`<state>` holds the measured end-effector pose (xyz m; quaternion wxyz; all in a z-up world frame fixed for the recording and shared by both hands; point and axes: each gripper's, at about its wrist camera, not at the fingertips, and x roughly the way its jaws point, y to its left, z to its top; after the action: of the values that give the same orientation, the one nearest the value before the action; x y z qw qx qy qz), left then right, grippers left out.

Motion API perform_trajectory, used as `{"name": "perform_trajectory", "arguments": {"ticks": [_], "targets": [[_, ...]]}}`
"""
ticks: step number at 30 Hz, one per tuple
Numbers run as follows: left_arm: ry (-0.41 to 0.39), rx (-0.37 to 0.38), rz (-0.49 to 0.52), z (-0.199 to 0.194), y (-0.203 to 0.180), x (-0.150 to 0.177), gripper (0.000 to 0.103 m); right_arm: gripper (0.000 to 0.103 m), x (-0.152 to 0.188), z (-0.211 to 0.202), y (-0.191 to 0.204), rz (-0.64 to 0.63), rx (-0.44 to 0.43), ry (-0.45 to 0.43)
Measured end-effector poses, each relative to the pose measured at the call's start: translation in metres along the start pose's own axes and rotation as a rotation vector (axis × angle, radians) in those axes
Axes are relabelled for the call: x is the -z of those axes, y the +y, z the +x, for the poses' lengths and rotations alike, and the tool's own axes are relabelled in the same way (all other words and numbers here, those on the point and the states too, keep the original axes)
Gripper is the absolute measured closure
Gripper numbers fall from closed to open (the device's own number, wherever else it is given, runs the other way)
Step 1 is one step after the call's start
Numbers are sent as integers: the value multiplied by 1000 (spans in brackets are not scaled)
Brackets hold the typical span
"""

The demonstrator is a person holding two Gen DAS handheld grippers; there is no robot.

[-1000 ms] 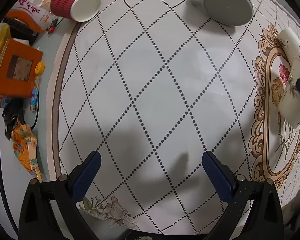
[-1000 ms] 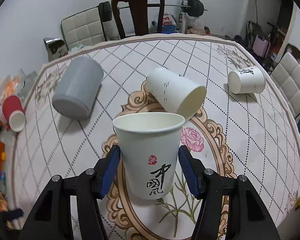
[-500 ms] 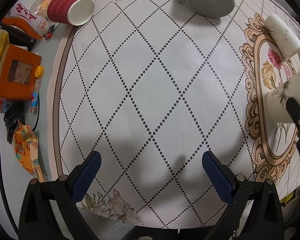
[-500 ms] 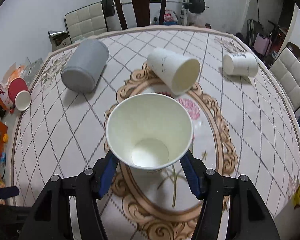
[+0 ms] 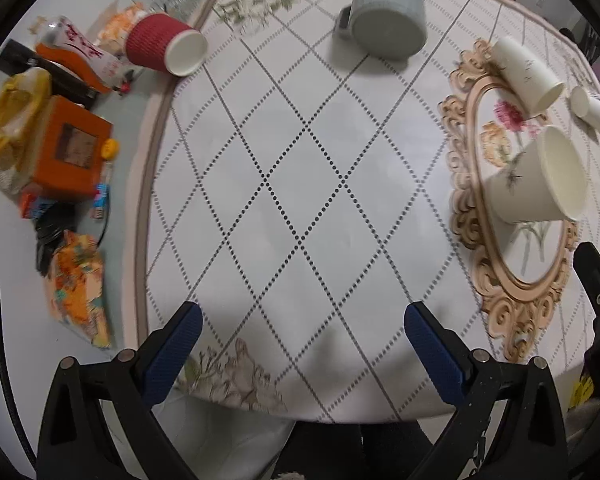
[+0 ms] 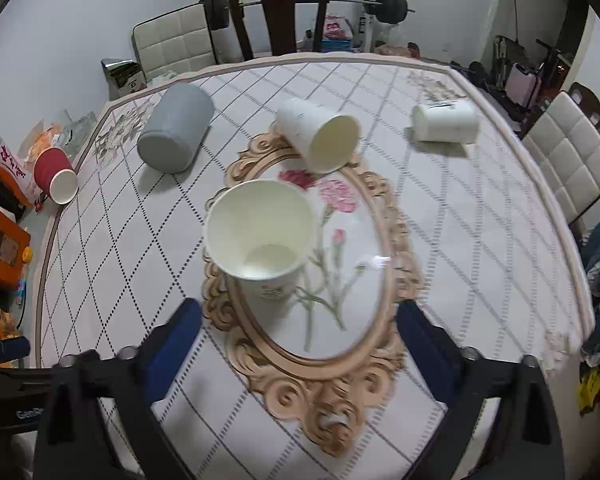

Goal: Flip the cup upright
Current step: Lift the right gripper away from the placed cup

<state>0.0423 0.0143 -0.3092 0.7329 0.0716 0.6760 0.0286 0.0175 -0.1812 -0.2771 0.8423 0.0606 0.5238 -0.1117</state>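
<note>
A white paper cup [image 6: 260,236] stands upright, mouth up, on the oval flower medallion of the table; it also shows in the left wrist view [image 5: 540,180]. My right gripper [image 6: 298,324] is open and empty, pulled back from the cup, which stands beyond and between its fingers. My left gripper [image 5: 302,330] is open and empty over the near-left part of the table. Other cups lie on their sides: a white one [image 6: 320,134], a second white one [image 6: 446,120], a grey mug [image 6: 176,132] and a red cup [image 6: 56,174].
The table [image 6: 480,240] has a diamond-pattern cloth. A dark wooden chair [image 6: 278,12] and padded chairs [image 6: 572,160] stand around it. An orange box [image 5: 70,148] and packets lie on the floor at the left.
My right gripper set the white cup down upright, opened and drew back from it. The left gripper drew back and tilted, bringing more of the table into view.
</note>
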Motion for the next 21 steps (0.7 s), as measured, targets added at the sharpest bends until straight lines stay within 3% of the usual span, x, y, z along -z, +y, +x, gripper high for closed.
{"name": "perform_trajectory", "arguments": {"ticks": [6,16,21], "targets": [[-95,26,-2,-68,-4,20,0,1,-9,-53,-29,-8,35,5],[-324,75,-8,-204,-3,49,0,1,-27,-206,-70,-40,15,-109],[-387,53,-20,-247,-1,69,0,1,-29,-263,-82,-37,-4,-150]]}}
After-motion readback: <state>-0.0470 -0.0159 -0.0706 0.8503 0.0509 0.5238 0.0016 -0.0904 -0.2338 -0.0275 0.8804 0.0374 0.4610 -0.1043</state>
